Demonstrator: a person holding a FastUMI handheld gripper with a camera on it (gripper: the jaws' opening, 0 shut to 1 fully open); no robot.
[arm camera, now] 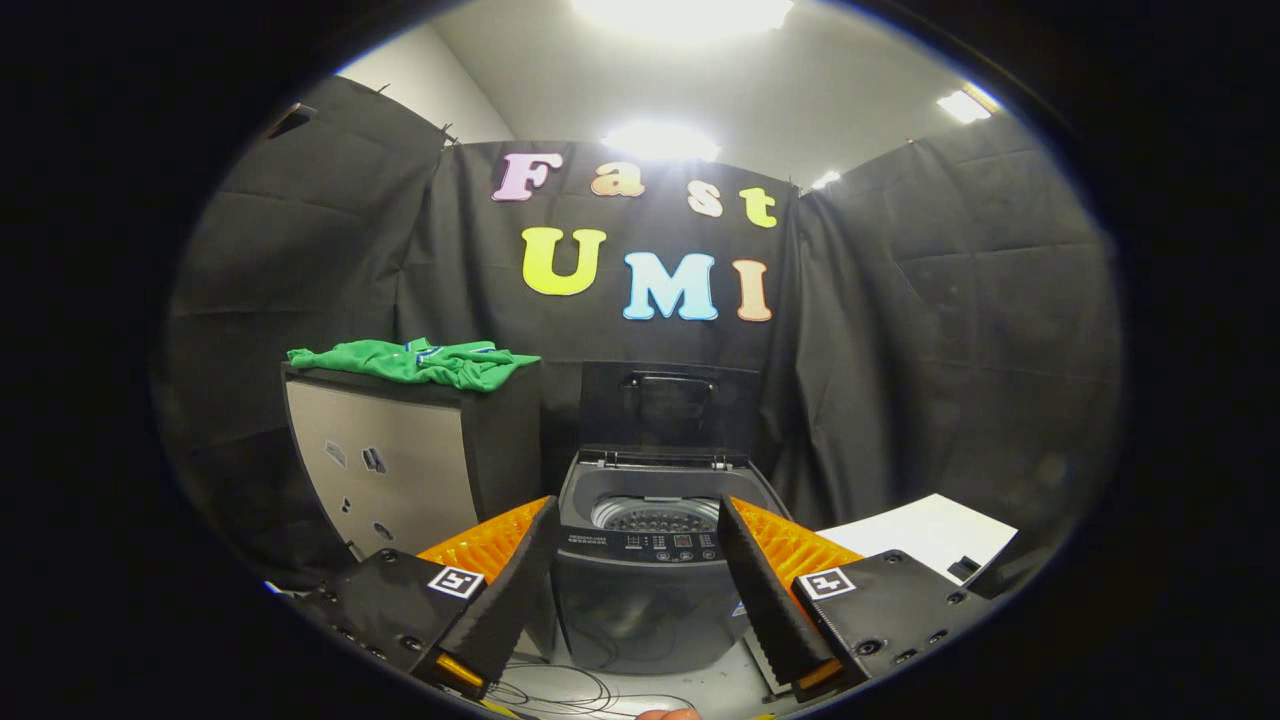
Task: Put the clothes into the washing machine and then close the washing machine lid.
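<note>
A green garment [420, 361] lies crumpled on top of a grey cabinet [395, 470], to the left of and beyond my fingers. A dark top-loading washing machine [650, 570] stands straight ahead, seen between my fingers. Its lid [668, 405] is raised upright at the back, and the drum [655, 514] shows bare perforated metal. My gripper [635, 530] is open, wide apart, with nothing between its fingers. It hangs well short of both the machine and the garment.
Black cloth walls close the booth on three sides. A white board [925, 535] lies low to the right of the machine. Loose cables [570, 690] run across the floor in front of the machine. The cabinet stands close against the machine's left side.
</note>
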